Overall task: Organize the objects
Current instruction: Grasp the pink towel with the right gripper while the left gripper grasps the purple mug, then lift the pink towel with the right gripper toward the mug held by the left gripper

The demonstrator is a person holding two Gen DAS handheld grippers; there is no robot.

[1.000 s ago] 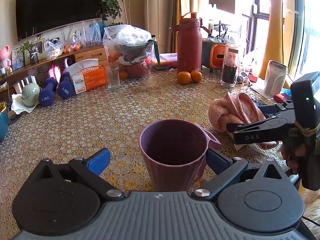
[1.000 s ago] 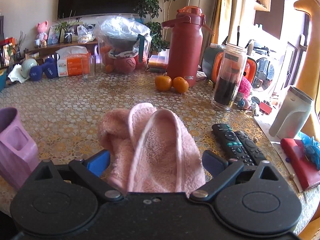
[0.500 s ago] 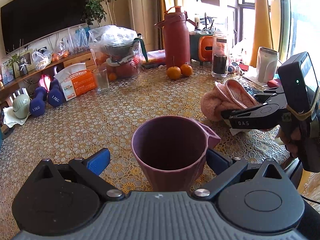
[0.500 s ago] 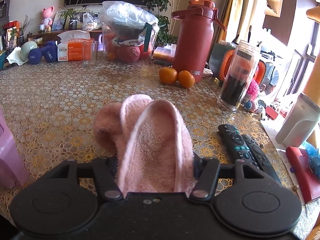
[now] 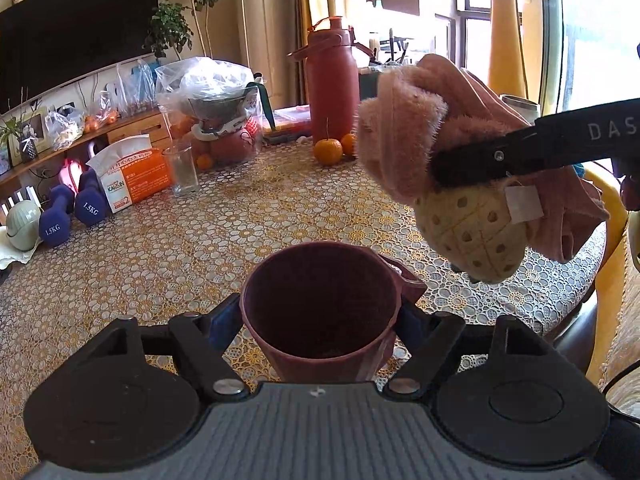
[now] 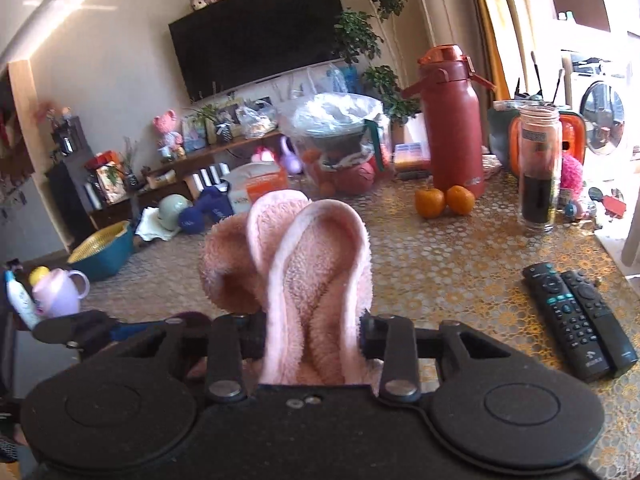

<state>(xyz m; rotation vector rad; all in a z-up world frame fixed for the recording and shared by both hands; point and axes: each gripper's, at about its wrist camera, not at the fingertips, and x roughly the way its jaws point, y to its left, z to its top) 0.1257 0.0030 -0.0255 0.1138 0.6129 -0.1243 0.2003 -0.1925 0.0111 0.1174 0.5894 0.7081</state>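
Jaws closing, pinching fluffy pink slippers (image 6: 316, 280) (cream dotted soles) and purple cup (image 5: 320, 304).

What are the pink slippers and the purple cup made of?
The pink slippers look like fuzzy fleece fabric: the surface is shaggy, and the yellowish sole has dots. The purple cup is probably plastic: smooth, matte, with faint ridges, though I cannot be sure.

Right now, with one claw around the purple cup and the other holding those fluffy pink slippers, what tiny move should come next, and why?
Probably carry the pink slippers clear of the table. The right gripper, jaws closing, already pinches them aloft, while the left gripper, also closing, hugs the purple cup.
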